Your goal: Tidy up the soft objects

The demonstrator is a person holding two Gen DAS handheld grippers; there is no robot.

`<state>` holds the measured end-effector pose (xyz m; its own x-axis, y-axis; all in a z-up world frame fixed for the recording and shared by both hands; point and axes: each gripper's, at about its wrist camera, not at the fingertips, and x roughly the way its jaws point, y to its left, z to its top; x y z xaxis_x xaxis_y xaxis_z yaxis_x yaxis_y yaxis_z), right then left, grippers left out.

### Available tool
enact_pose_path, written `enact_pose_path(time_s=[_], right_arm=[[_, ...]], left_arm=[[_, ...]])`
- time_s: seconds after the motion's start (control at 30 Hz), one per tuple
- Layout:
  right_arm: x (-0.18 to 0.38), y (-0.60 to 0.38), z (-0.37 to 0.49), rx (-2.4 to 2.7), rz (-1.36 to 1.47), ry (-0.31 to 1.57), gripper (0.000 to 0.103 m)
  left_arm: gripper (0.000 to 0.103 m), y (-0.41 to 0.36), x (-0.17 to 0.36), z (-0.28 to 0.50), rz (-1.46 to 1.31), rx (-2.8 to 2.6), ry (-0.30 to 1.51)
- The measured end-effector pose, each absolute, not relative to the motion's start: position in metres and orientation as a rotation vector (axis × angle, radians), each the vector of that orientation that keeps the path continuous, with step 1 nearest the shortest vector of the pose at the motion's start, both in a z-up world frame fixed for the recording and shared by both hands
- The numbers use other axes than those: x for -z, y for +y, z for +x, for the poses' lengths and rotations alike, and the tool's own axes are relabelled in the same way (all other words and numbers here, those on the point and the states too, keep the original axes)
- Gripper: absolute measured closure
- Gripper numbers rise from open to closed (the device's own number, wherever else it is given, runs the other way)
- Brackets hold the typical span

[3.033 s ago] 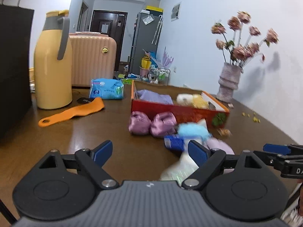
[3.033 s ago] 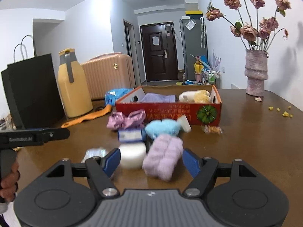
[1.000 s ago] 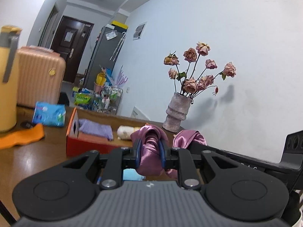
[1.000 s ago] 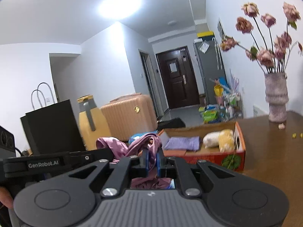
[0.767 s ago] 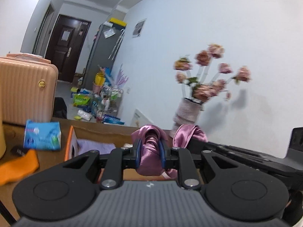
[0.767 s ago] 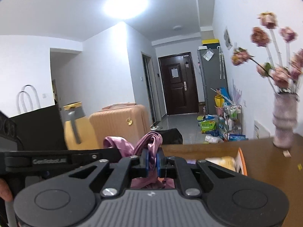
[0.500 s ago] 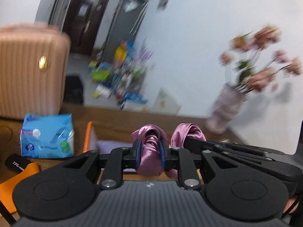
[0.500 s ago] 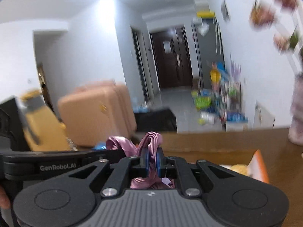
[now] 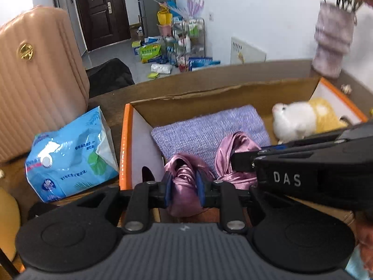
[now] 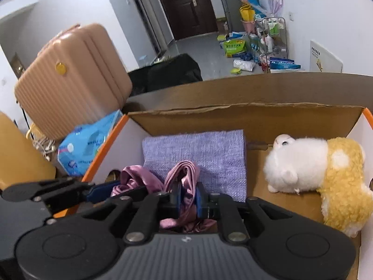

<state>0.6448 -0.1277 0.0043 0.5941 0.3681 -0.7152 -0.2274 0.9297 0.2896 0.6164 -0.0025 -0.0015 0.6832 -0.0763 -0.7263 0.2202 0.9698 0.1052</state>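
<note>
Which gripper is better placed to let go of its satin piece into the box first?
Probably the right gripper: its jaws are already opening around its satin piece, over the purple cloth in the box. The left gripper grips its piece close to the box's left wall.

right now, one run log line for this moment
phase: placing | left gripper: shut on satin cloth | right gripper: opening, cloth between | over: cardboard box

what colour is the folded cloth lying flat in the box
Lavender purple, a plain woven texture with no pattern. The folded cloth shows best in the right wrist view.
</note>
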Motion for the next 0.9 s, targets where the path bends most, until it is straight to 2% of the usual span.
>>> enact_pose_path(time_s=[0.07, 0.13, 0.2, 0.4, 0.53, 0.9], right_arm=[[-0.008, -0.129, 0.643, -0.346, 0.172, 0.868, 0.082], [-0.018, -0.135, 0.634, -0.349, 0.175, 0.849, 0.069], [-0.035, -0.150, 0.621, -0.345, 0.173, 0.813, 0.052], [-0.092, -0.194, 0.565, -0.305, 0.149, 0.691, 0.043], [-0.117, -0.229, 0.519, -0.264, 0.125, 0.647, 0.043], [-0.119, -0.271, 0.419, -0.198, 0.121, 0.605, 0.042]], left_arm=[[0.077, -0.002, 0.000, 0.616, 0.185, 0.166, 0.823], [0.067, 0.003, -0.007, 0.614, 0.157, 0.155, 0.828], [0.063, 0.007, -0.019, 0.604, 0.142, 0.151, 0.808], [0.063, 0.013, -0.078, 0.554, 0.135, 0.144, 0.703], [0.059, 0.017, -0.115, 0.508, 0.098, 0.149, 0.619], [0.059, 0.016, -0.124, 0.414, 0.048, 0.135, 0.562]])
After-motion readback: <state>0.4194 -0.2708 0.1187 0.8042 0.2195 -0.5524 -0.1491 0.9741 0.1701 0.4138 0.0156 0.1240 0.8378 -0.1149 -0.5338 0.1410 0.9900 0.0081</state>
